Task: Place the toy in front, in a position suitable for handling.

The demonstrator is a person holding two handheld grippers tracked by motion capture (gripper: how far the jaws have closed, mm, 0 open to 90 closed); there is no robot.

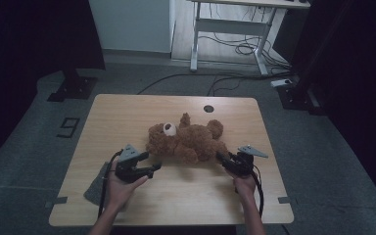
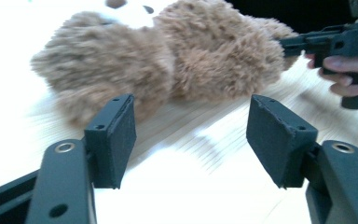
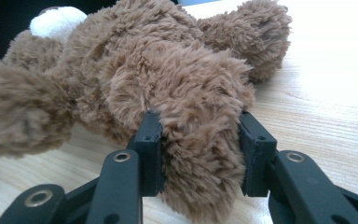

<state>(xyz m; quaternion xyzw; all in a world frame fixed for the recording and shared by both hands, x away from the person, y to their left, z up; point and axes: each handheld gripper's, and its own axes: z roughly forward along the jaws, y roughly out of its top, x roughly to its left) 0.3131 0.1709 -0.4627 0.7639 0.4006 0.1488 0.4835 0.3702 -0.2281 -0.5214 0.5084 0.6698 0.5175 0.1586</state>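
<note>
Nearest the camera: right hand-held gripper (image 3: 200, 154), pads pressed into a plush leg of the teddy bear (image 3: 158, 84), fur bulging between them.
Teddy bear: brown, lying on its back near the middle of the surface (image 1: 127, 112), white snout up (image 1: 169, 129), head toward the left, legs toward the right.
Handling, judged: light, soft, squashy; fur likely to slip a little under smooth pads; limbs floppy, so a lift by one leg probably leaves the body dangling and swinging.
Best hold, judged: a limb close to the body, or the narrow part between head and belly, pinched deep enough to catch stuffing and not just fur.
Left hand-held gripper (image 1: 149, 169): pads wide apart, nothing between them, just short of the head; bare wood under the gap in the left gripper view (image 2: 191, 135).
Grey cloth (image 1: 95, 188): flat at the near left edge, beside the left hand (image 1: 122, 186), well apart from the bear.
Beyond: dark floor, cables, white legs of a desk (image 1: 225, 29).
</note>
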